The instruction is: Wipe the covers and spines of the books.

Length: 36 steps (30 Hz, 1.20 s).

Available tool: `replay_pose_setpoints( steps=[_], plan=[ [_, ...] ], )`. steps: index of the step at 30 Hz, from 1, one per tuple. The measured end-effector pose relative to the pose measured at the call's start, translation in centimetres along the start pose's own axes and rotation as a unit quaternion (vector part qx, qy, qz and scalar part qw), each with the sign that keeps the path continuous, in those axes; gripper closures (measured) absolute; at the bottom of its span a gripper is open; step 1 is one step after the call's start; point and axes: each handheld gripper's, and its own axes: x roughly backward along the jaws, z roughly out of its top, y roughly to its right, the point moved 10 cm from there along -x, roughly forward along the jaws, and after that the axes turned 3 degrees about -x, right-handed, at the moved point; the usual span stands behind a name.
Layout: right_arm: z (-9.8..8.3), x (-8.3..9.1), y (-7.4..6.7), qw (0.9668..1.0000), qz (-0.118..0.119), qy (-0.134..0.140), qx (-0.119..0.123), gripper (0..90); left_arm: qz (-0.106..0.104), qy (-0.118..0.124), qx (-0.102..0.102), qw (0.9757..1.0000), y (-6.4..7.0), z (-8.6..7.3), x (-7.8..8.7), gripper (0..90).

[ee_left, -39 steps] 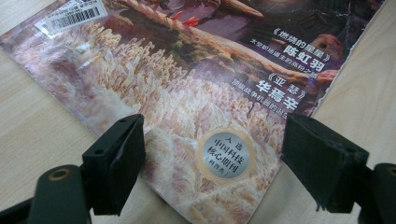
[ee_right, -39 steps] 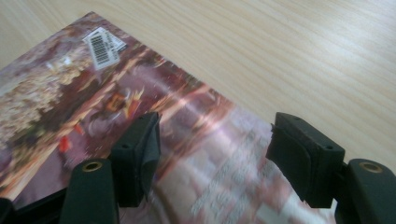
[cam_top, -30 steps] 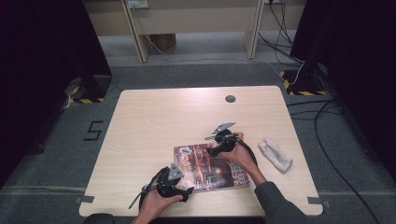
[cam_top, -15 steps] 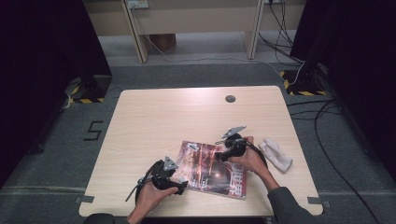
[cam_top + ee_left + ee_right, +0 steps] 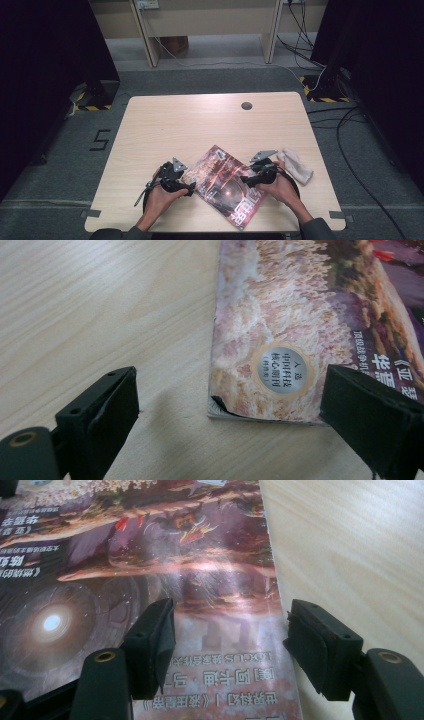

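Observation:
A glossy magazine (image 5: 225,185) with a dark reddish cover lies diagonally on the wooden table (image 5: 200,125) near its front edge. My left gripper (image 5: 187,187) sits at the magazine's left corner. In the left gripper view its jaws (image 5: 230,405) stand wide apart after just opening, and the torn corner of the magazine (image 5: 280,340) lies flat between them, untouched. My right gripper (image 5: 248,181) is over the magazine's right side. Its jaws (image 5: 230,635) have just been closing a little but remain apart, straddling the magazine's (image 5: 150,555) edge without pinching it.
A crumpled white cloth (image 5: 298,166) lies on the table just right of my right hand. A round cable hole (image 5: 246,105) sits near the far edge. Cables (image 5: 350,135) run across the floor on the right.
The magazine has turned from roughly square with the table edge to a diagonal lie. My right gripper moved right and toward the front edge; my left gripper shifted a little beside the corner.

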Motion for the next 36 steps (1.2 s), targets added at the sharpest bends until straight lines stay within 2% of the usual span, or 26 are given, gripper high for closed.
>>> replay_pose_setpoints(
  steps=[3, 7, 9, 14, 16, 19, 21, 26, 29, 36],
  plan=[
    [-0.6, 0.5, -0.6, 1.0, -0.001, -0.004, -0.002, 37.1, -0.004, 0.003, -0.006, 1.0, 0.1, 0.1, 0.1, 12.6],
    [-1.1, 0.8, -0.8, 1.0, -0.003, 0.003, -0.009, 37.5, -0.01, 0.013, 0.01, 0.9998, 0.0, 0.0, 0.1, 14.7],
    [-1.1, 0.8, -0.8, 0.9999, -0.002, 0.006, -0.011, 37.7, -0.007, 0.017, 0.007, 0.9998, 0.3, 0.1, 0.4, 16.7],
    [-1.0, 0.9, -0.4, 0.9998, -0.002, 0.012, -0.017, 45.8, -0.035, 0.039, 0.007, 0.9986, 2.5, 0.1, 1.6, 18.0],
    [-0.8, 0.9, -0.2, 0.9993, 0.007, 0.019, -0.03, 46.7, -0.044, 0.047, 0.007, 0.9979, 3.5, -0.1, 2.1, 18.0],
    [-0.4, 0.9, 0.2, 0.9989, 0.01, 0.025, -0.039, 47.6, -0.064, 0.041, 0.004, 0.9971, 5.3, -1.0, 2.5, 18.1],
    [0.1, 0.8, 0.2, 0.9982, 0.02, 0.033, -0.047, 48.4, -0.074, 0.037, -0.001, 0.9966, 6.3, -1.6, 2.5, 18.1],
    [0.7, 0.1, 0.2, 0.9983, 0.022, 0.026, -0.047, 49.3, -0.085, 0.031, -0.018, 0.9957, 8.0, -1.9, 2.2, 18.6],
    [0.8, -0.3, 0.3, 0.9981, 0.023, 0.023, -0.052, 49.8, -0.086, 0.03, -0.018, 0.9957, 8.2, -1.9, 2.1, 18.7],
    [1.3, -0.9, 0.5, 0.995, 0.048, 0.03, -0.083, 52.3, -0.079, 0.028, -0.02, 0.9963, 8.0, -1.8, 1.7, 19.2]
  ],
)
